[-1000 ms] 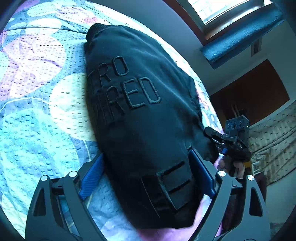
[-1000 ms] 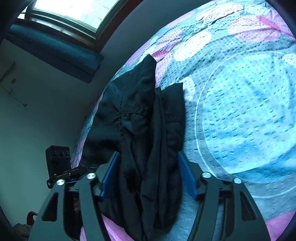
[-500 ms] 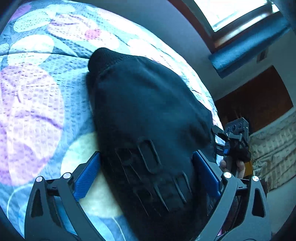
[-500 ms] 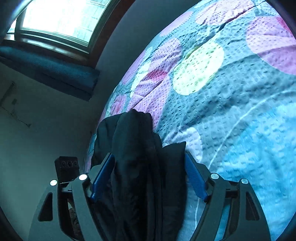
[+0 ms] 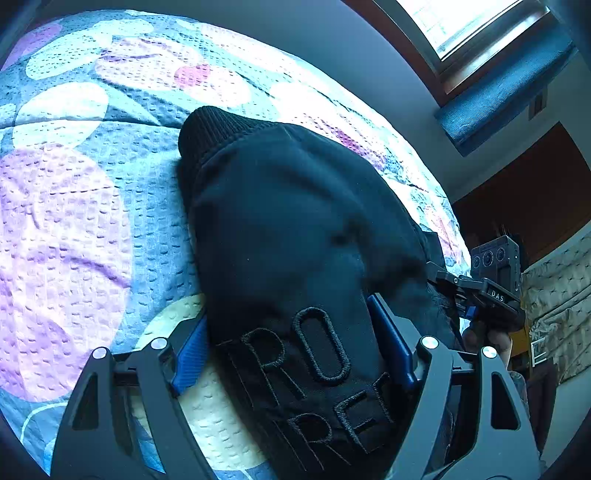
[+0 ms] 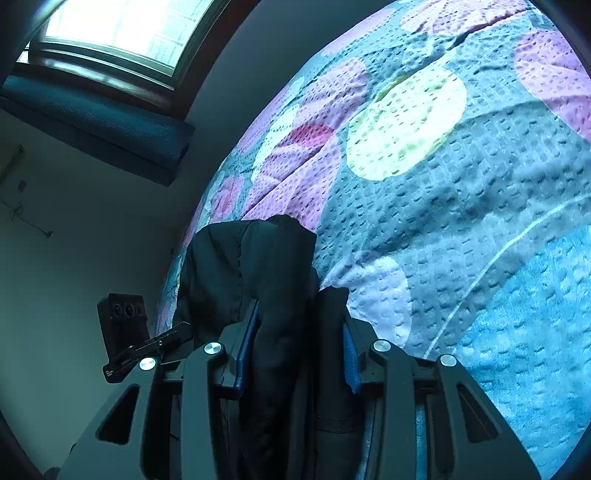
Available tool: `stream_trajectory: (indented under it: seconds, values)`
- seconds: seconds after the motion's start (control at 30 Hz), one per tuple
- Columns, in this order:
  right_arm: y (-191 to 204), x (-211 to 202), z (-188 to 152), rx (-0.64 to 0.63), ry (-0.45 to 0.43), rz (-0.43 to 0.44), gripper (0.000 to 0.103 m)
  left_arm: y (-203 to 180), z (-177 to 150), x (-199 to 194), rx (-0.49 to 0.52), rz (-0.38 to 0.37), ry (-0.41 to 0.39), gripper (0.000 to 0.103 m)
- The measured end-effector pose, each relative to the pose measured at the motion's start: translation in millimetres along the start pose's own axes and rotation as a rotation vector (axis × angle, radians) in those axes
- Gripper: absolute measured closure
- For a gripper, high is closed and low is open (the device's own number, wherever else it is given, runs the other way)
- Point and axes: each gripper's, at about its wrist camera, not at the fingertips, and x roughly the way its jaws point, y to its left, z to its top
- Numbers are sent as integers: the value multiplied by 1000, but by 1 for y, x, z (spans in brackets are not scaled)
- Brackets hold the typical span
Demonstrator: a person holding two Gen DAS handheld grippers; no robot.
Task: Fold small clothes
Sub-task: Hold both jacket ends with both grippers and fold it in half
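Bedspread (image 5: 74, 229); black garment (image 5: 295, 240), "TRO"

Each camera sits on the back of a hand-held gripper and looks forward and downward along its two fingers, so the left gripper (image 5: 288, 354) and the right gripper (image 6: 299, 347) fill the bottom of their own views, very close to the black garment (image 5: 295, 236) lying on the patterned bedspread (image 5: 74, 221). The left view faces across the bed with the window (image 5: 469, 26) at its upper right, the right view has the window (image 6: 122, 33) at its upper left. Both share the garment, bedspread and window wall, and each catches the other gripper at its edge: the right one (image 5: 487, 288) in the left view, the left one (image 6: 125, 332) in the right view.
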Motion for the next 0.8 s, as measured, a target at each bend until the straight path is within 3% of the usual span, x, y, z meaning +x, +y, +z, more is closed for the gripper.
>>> stream_trajectory:
  seconds: [0.57, 0.67, 0.8]
  values:
    - [1, 2, 1, 17, -14, 27, 61, -7, 9, 7, -2, -4, -12, 24]
    - [2, -2, 0, 21, -30, 45, 56, -3, 7, 2, -2, -25, -17, 21]
    - [4, -13, -5, 35, -40, 51, 40, -2, 6, -8, -22, -41, -21, 13]
